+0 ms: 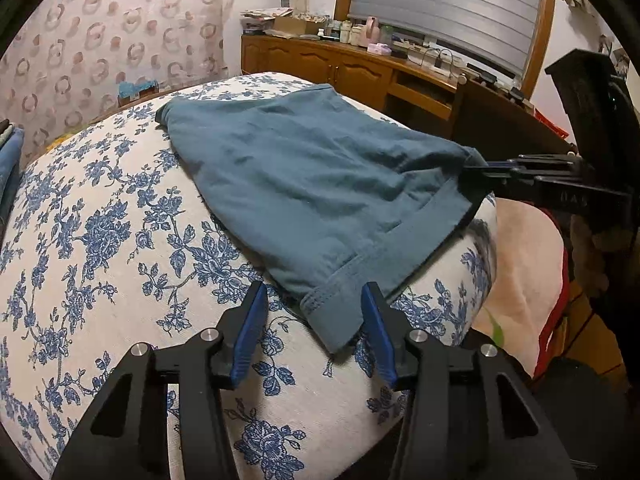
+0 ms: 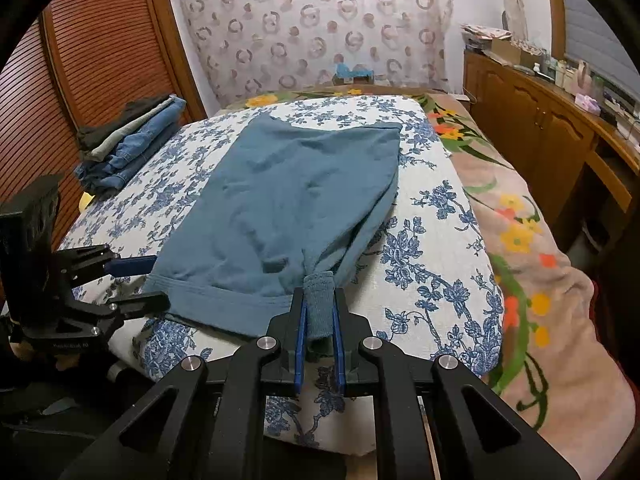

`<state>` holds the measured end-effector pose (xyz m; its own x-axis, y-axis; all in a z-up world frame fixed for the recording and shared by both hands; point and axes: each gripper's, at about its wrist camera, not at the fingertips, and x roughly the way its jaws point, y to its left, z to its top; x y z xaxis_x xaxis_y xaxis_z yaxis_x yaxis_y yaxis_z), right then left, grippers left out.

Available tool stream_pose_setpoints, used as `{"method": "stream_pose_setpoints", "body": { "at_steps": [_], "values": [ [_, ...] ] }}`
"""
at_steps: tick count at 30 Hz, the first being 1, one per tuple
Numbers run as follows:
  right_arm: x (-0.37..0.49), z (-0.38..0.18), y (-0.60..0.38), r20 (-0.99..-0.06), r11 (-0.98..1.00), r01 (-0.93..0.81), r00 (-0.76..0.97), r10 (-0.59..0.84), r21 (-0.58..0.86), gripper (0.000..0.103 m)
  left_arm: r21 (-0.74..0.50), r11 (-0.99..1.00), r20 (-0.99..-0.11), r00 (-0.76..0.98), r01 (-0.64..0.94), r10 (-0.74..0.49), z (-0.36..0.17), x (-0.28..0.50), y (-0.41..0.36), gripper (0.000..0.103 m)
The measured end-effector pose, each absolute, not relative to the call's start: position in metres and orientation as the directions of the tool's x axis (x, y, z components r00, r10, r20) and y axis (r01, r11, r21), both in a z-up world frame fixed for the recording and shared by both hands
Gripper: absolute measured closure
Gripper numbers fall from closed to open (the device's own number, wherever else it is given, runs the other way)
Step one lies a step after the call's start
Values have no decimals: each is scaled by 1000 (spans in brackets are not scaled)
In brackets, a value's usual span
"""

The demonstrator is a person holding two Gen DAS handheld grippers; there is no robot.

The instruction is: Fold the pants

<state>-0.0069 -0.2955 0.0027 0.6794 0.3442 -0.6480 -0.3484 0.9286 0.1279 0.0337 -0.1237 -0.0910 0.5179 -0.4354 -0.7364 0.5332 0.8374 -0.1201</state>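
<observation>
- At the near edge of the blue-flowered white cushion (image 2: 436,240): teal cotton pants (image 2: 288,208), right gripper (image 2: 319,312) clamped on their bunched hem.
- Left gripper (image 1: 316,304): jaws apart astride the other corner; closing there likely comes next, before the fold is carried over.

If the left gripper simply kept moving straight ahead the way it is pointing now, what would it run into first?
Most likely the teal pants: their hemmed corner lies between the open blue fingers of the left gripper, so it would slide onto that corner. Exact height above the floral cushion is unclear.
</observation>
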Motion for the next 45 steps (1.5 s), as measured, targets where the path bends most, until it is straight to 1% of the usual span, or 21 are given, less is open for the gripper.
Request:
{"method": "stream_pose_setpoints", "body": {
  "at_steps": [1,2,4,7,15,21,28,34,37,39,42,45],
  "values": [
    [-7,3,-296,-646,927,-350,679,348,131,92,-114,834,-739,515,540,-434,-91,33,-125,73],
    [-7,3,-296,-644,926,-353,679,353,135,92,-114,825,-743,504,553,-440,-90,34,-127,76],
    [-6,4,-296,-639,924,-357,680,359,139,92,-115,817,-742,498,566,-449,-88,35,-128,87],
    [-4,8,-295,-628,919,-368,685,370,140,92,-131,813,-723,506,567,-470,-79,38,-125,90],
    [-3,41,-285,-560,903,-416,726,399,104,92,-143,831,-621,605,538,-498,-27,47,-95,91],
    [0,84,-272,-463,881,-467,766,446,74,92,-132,851,-532,688,509,-494,18,53,-70,92],
    [0,130,-251,-364,853,-522,790,493,22,93,-91,882,-426,783,463,-454,75,56,-40,92],
    [-11,167,-223,-312,818,-572,789,529,-60,93,-29,910,-363,844,413,-395,110,52,-20,92],
    [-10,172,-216,-287,799,-597,779,557,-68,93,-23,920,-348,860,390,-374,114,54,-9,92],
    [-7,170,-210,-283,790,-609,771,570,-70,93,-30,924,-354,861,381,-366,109,57,-3,92],
    [18,148,-209,-312,783,-619,757,575,-59,93,-49,929,-381,853,366,-356,89,66,7,92],
    [41,124,-210,-367,777,-629,731,576,-34,93,-71,932,-418,838,355,-351,64,78,13,92]
  ]
}}
